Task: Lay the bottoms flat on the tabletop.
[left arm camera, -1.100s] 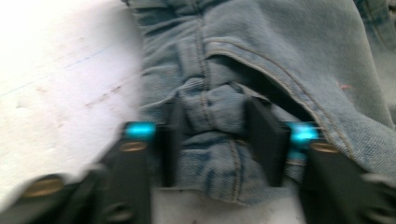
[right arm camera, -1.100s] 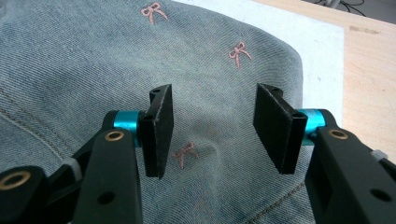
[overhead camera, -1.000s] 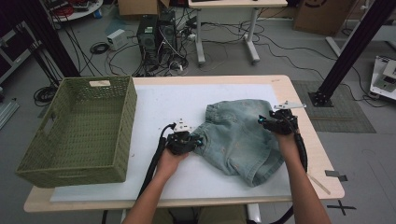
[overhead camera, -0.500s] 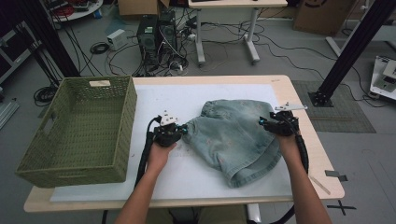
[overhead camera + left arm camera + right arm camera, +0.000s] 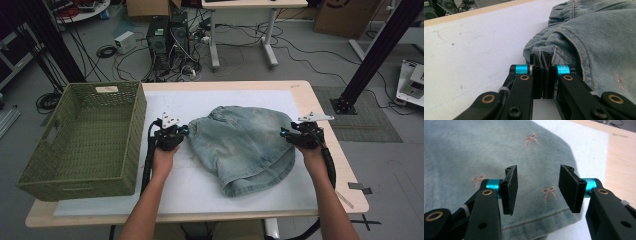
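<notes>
Denim shorts [image 5: 240,145] spread between both grippers.
Left gripper [image 5: 543,58] clamped on waistband corner; right gripper [image 5: 537,186] apart over hem. Long axis runs between them.

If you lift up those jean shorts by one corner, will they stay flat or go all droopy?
Probably droopy: the denim shorts are soft cloth, already bunched into folds where the left tool pinches the edge. They likely won't slip, since the weave looks rough. The far side would probably drag on the white mat unless the open right tool grabs it too.

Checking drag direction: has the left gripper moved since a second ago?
Yes. The left gripper, shut on the denim shorts, has moved left, toward the green basket, dragging that edge along.
</notes>
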{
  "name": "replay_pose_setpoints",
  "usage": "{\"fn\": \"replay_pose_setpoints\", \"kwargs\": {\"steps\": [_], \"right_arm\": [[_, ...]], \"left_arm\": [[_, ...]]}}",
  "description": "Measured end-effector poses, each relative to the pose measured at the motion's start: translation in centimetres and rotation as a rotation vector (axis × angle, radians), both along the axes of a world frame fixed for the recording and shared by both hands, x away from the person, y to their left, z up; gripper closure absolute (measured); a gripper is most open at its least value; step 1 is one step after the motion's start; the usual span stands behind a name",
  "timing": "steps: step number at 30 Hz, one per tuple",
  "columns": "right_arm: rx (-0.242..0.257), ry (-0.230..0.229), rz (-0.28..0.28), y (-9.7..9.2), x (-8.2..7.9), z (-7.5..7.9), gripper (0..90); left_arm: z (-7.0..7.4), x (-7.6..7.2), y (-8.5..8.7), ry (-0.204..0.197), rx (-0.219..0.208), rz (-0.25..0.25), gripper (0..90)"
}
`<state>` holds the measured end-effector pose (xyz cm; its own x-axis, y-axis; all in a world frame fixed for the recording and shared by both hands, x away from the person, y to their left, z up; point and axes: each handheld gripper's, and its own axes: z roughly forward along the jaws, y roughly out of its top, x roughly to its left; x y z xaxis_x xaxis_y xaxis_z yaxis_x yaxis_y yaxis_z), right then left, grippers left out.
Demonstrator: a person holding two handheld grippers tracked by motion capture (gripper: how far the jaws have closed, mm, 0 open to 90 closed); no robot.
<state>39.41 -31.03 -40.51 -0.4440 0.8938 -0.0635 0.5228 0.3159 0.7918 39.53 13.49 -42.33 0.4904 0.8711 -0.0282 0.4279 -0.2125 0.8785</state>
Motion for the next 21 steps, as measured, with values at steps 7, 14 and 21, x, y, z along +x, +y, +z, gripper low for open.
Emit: {"fn": "replay_pose_setpoints", "kwargs": {"steps": [7,14,21], "right_arm": [[-0.001,0.01,0.123,1.7,-0.3,-0.6,49.3],[0.005,0.086,0.323,5.2,-0.4,-2.0,44.0],[0.01,0.102,0.433,7.6,-0.9,-2.4,52.6]], "left_arm": [[0.2,-0.7,-0.6,-0.03,-0.043,-0.031,60.8],[0.5,-2.0,-0.9,-0.05,-0.067,-0.072,43.2],[0.2,-2.5,-1.1,-0.042,-0.06,-0.092,43.2]]}}
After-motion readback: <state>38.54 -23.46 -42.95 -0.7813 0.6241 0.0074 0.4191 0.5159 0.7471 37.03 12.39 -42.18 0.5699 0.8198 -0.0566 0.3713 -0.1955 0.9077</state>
